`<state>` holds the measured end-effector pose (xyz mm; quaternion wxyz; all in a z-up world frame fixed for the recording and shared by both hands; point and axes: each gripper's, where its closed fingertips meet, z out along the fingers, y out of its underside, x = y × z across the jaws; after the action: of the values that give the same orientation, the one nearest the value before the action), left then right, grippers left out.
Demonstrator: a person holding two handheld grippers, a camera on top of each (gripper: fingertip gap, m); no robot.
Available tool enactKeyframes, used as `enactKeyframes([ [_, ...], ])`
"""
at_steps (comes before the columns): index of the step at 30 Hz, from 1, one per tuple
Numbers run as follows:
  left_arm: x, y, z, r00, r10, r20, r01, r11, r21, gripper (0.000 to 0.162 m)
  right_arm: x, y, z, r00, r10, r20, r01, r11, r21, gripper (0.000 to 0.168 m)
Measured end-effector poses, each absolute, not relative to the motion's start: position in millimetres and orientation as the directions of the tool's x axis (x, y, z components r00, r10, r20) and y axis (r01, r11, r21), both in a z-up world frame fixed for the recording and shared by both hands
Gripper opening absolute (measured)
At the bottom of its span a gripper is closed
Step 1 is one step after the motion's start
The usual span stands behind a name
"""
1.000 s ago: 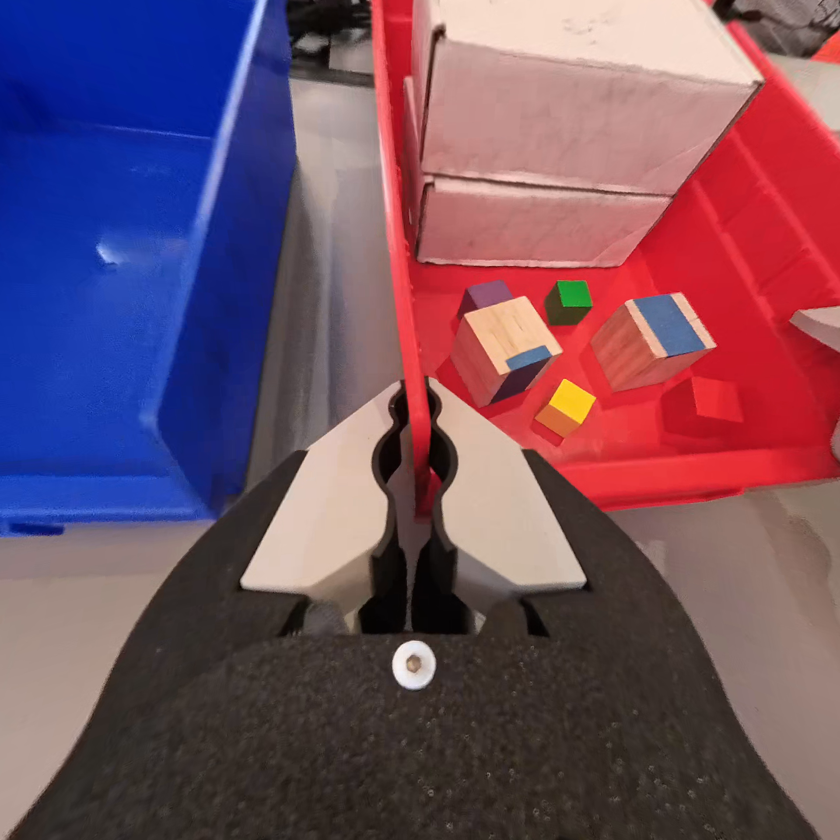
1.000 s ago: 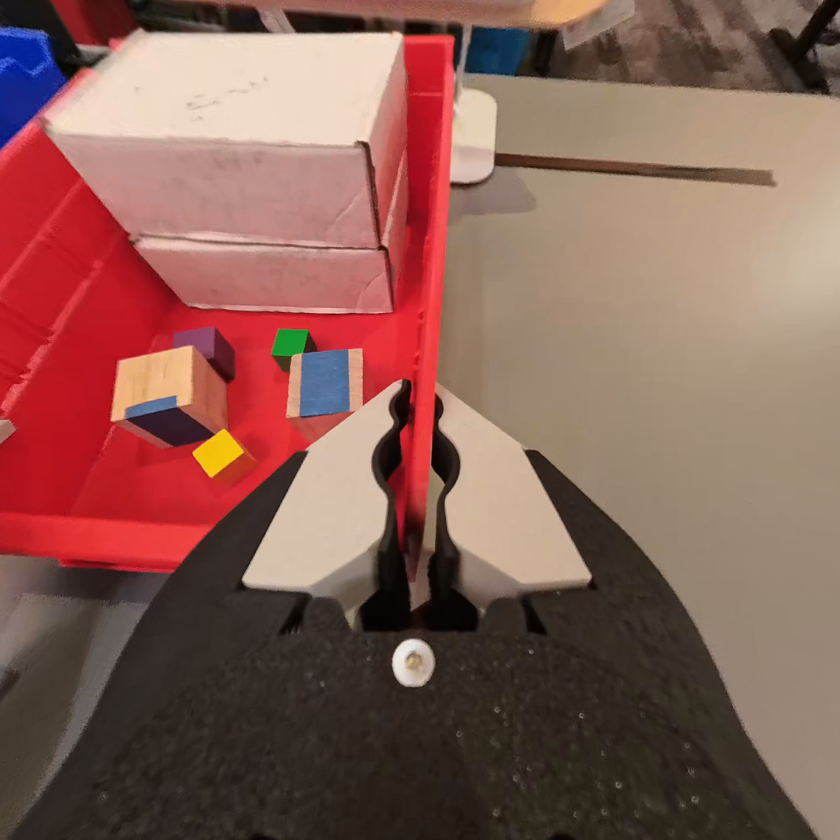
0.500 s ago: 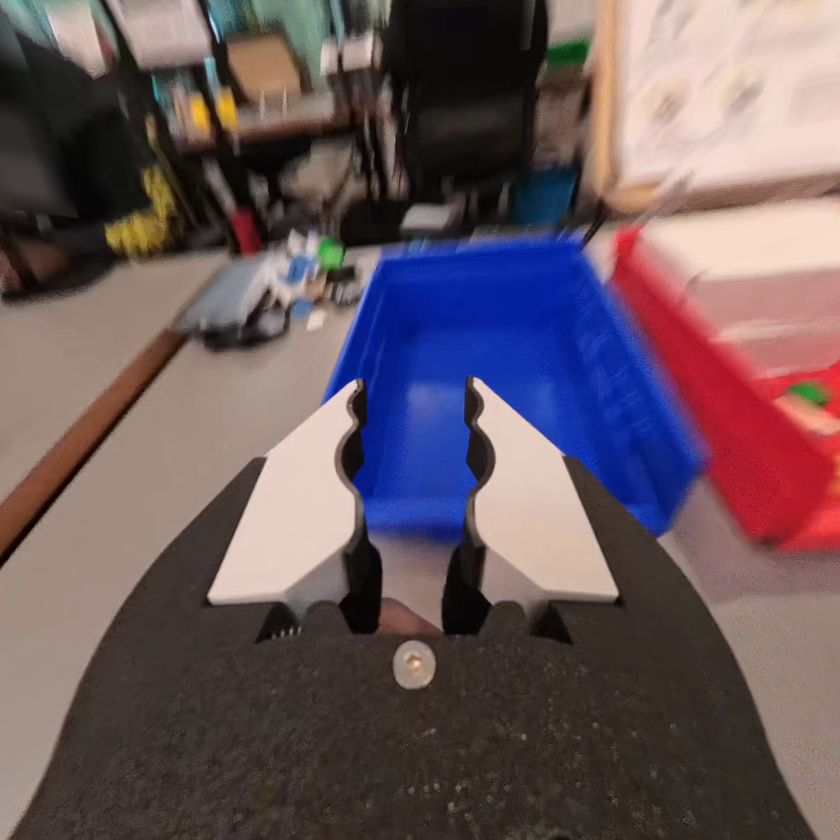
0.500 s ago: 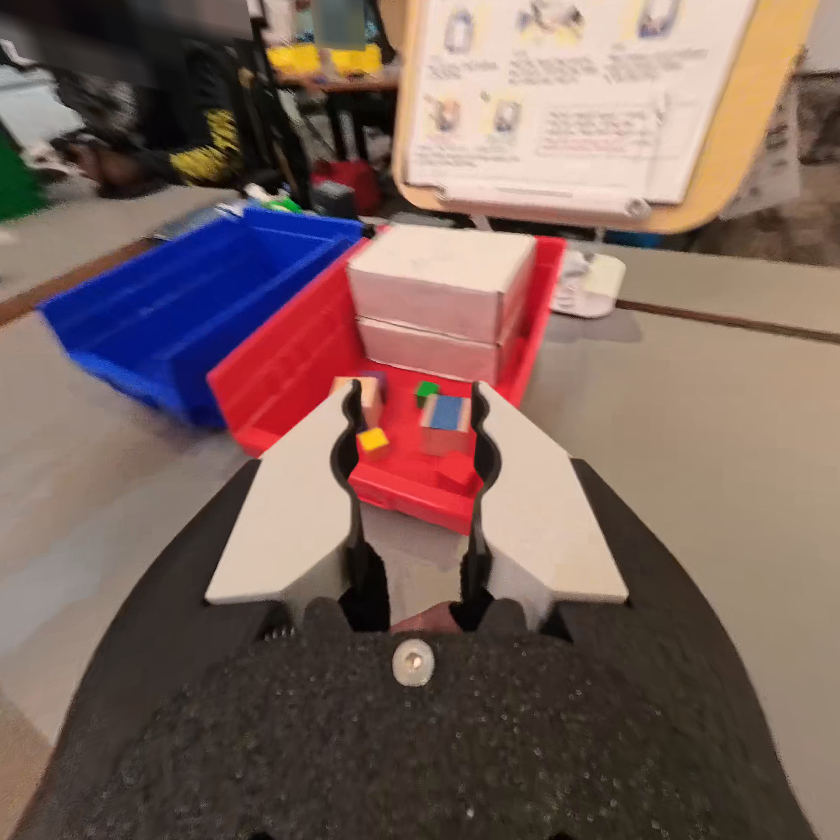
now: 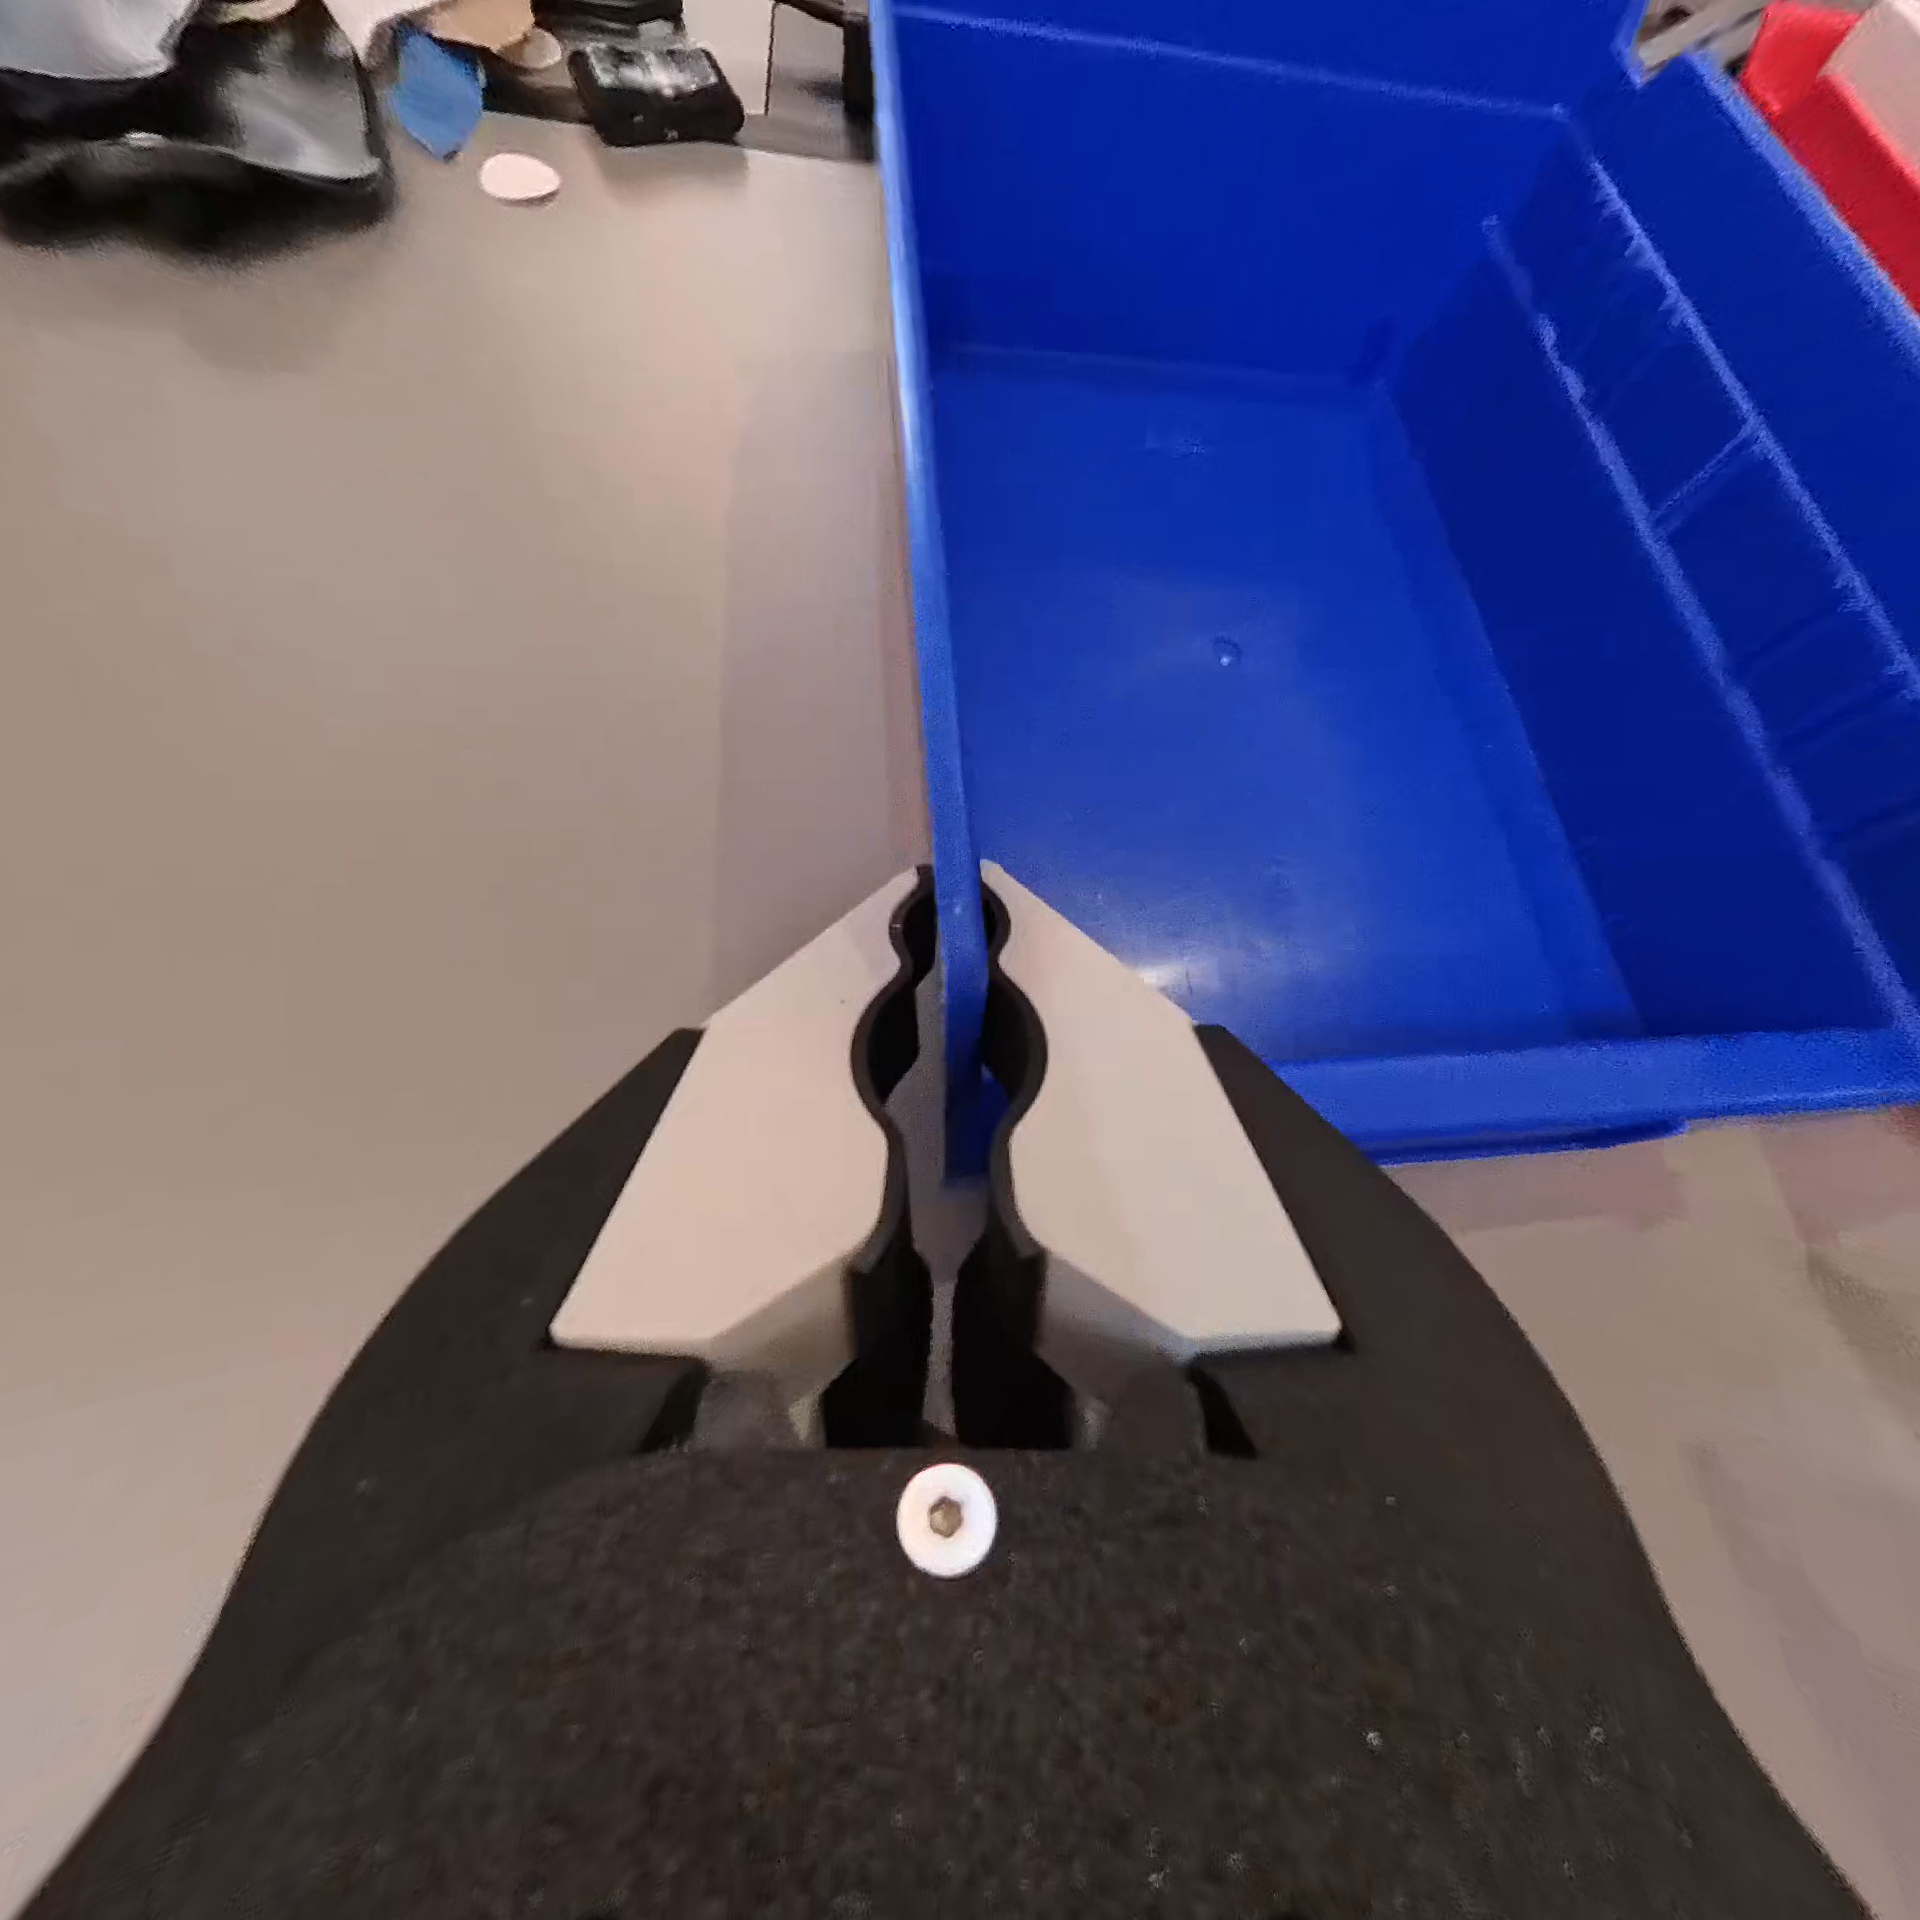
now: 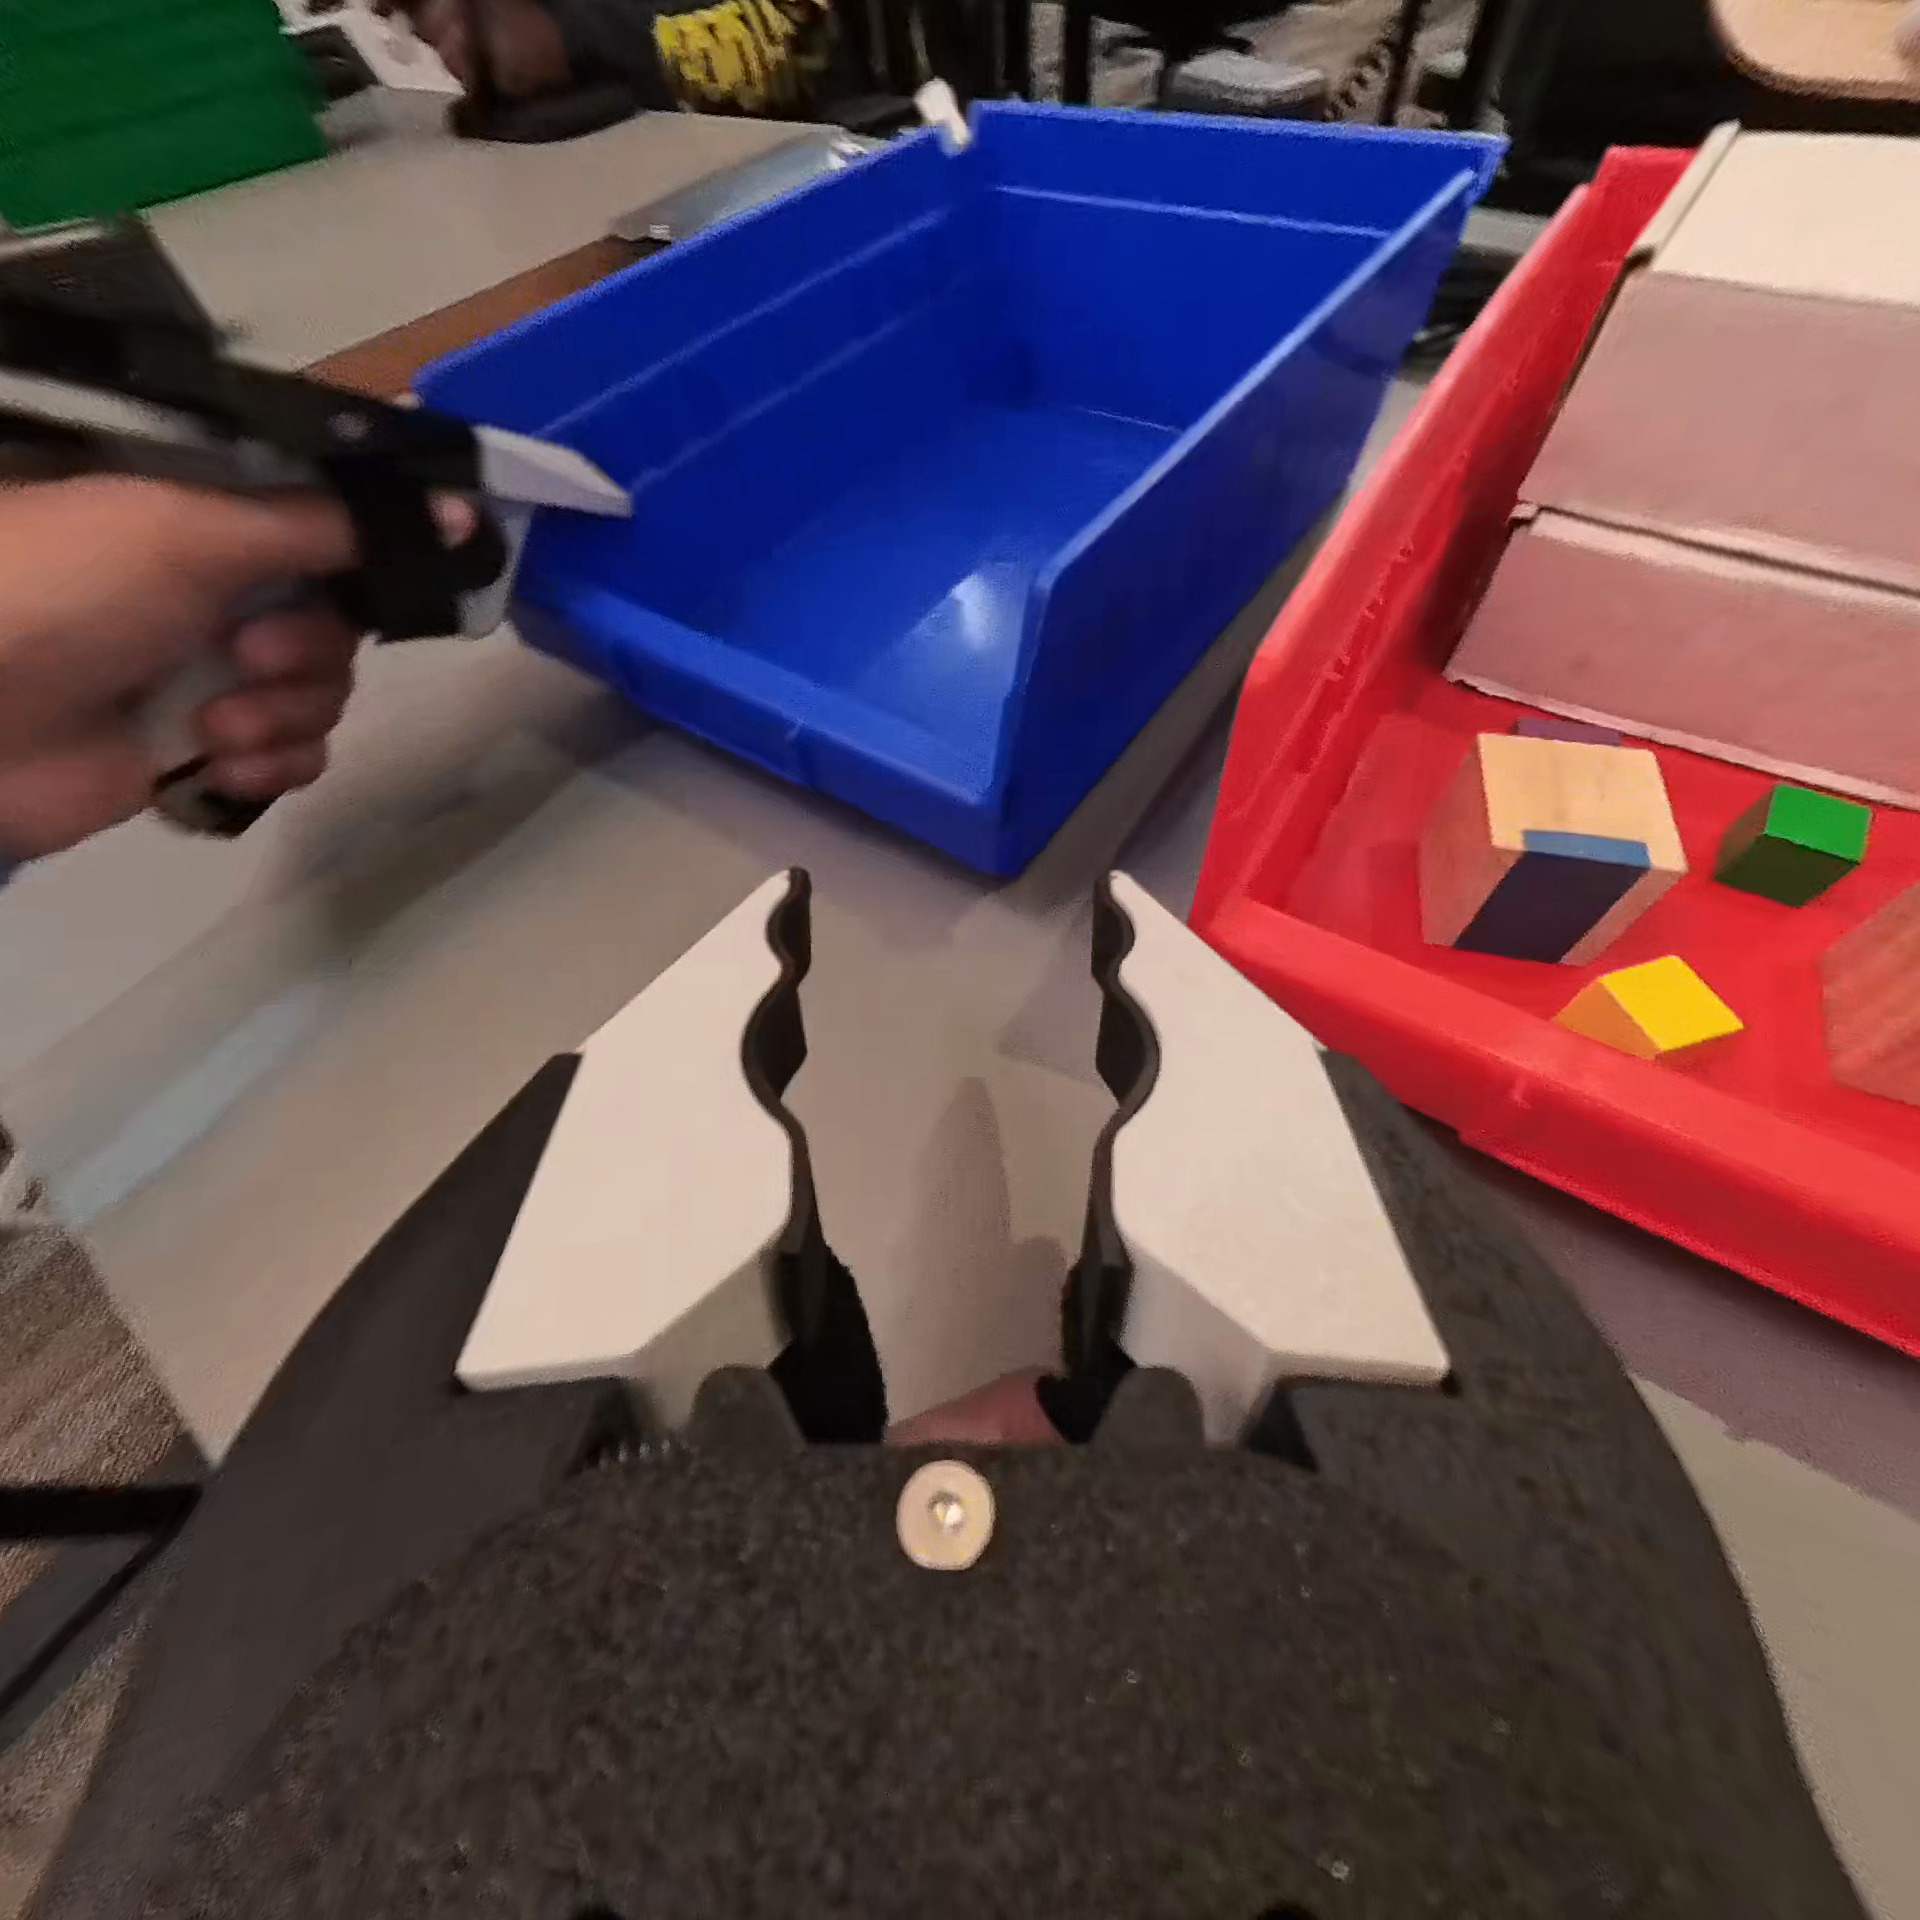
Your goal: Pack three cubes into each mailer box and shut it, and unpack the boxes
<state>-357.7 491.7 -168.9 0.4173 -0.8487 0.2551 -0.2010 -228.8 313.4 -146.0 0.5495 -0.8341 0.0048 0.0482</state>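
My left gripper (image 5: 951, 904) is shut on the left wall of the empty blue bin (image 5: 940, 644), near its front corner. The right wrist view shows that gripper (image 6: 582, 483) from the side, held by a hand, on the blue bin (image 6: 1039, 249). My right gripper (image 6: 951, 914) is open and empty over bare table, in front of the gap between the two bins. The red bin (image 6: 1340, 997) on the right holds two stacked white mailer boxes (image 6: 1714, 457), shut, and loose cubes: a large wooden one (image 6: 1558, 831), a green one (image 6: 1797, 842), a yellow one (image 6: 1652, 1003).
The grey table (image 5: 416, 727) stretches left of the blue bin. Black gear and a small white disc (image 5: 520, 177) lie at its far edge. A corner of the red bin (image 5: 1839, 135) shows at the top right of the left wrist view. A green object (image 6: 145, 94) stands far left. The gap from one gripper's tips to the other's is roughly 20 centimetres. My right tips are about 50 centimetres from the small white disc (image 5: 520, 177), my left tips only 30 centimetres.
Both grippers let go of the red bin's side walls and swung left. The left one has closed on the blue bin's left wall. The right one stays open, now facing the blue bin.
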Motion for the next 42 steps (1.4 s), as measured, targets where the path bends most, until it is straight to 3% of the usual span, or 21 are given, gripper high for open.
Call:
enactKeyframes([
  [4,-381.8,452.7,-169.6,0.802,-0.595,0.052,-0.325,-0.508,-0.798,0.002,-219.5,332.1,-153.9,0.993,-0.116,-0.006,-0.053,-0.403,-0.914,0.053],
  [7,-400.8,424.7,-169.3,0.825,-0.559,0.088,-0.282,-0.541,-0.792,0.002,-229.6,336.1,-169.7,0.997,-0.077,0.022,-0.016,-0.452,-0.892,0.033],
  [8,-406.6,418.0,-168.8,0.839,-0.538,0.081,-0.271,-0.542,-0.796,0.002,-241.3,334.5,-169.4,0.999,-0.034,-0.018,-0.031,-0.458,-0.889,0.013],
  [11,-416.2,400.1,-157.9,0.868,-0.492,0.069,-0.234,-0.528,-0.816,0.001,-242.1,329.0,-153.9,0.992,-0.098,0.076,0.024,-0.445,-0.895,0.006],
  [14,-414.1,390.1,-124.8,0.879,-0.472,0.06,-0.183,-0.452,-0.873,0.0,-239.7,327.9,-116.3,0.995,-0.089,0.054,0.02,-0.347,-0.938,0.004],
  [19,-353.1,377.2,-26.4,0.863,-0.503,0.041,-0.094,-0.241,-0.966,0.0,-189.7,310.3,-11.0,0.975,-0.18,0.132,0.11,-0.125,-0.986,0.005],
  [23,-247.4,351.1,39.0,0.808,-0.589,0.029,-0.044,-0.109,-0.993,0.002,-102.5,264.4,70.6,0.925,-0.315,0.211,0.226,0.01,-0.974,0.004],
  [27,-107.5,298.5,53.8,0.697,-0.716,0.045,-0.032,-0.094,-0.995,0.002,16.9,193.4,104.7,0.87,-0.466,0.159,0.202,0.042,-0.979,0.003],
  [30,-5.4,250.1,26.1,0.629,-0.777,0.022,-0.104,-0.112,-0.988,0.002,115.5,134.7,81.7,0.797,-0.595,0.104,0.128,-0.002,-0.992,0.004],
  [34,94.4,202.9,-48.1,0.584,-0.812,0.003,-0.244,-0.179,-0.953,0.002,221.0,78.7,3.4,0.738,-0.667,0.096,0.002,-0.14,-0.99,0.004],
  [38,135.5,181.2,-121.1,0.58,-0.815,-0.008,-0.368,-0.253,-0.894,0.0,269.9,50.2,-91.0,0.737,-0.673,0.061,-0.182,-0.284,-0.941,0.004],
  [42,140.8,175.1,-156.3,0.577,-0.817,-0.02,-0.419,-0.275,-0.865,0.003,283.3,49.1,-138.7,0.752,-0.656,-0.062,-0.348,-0.315,-0.883,0.004],
])
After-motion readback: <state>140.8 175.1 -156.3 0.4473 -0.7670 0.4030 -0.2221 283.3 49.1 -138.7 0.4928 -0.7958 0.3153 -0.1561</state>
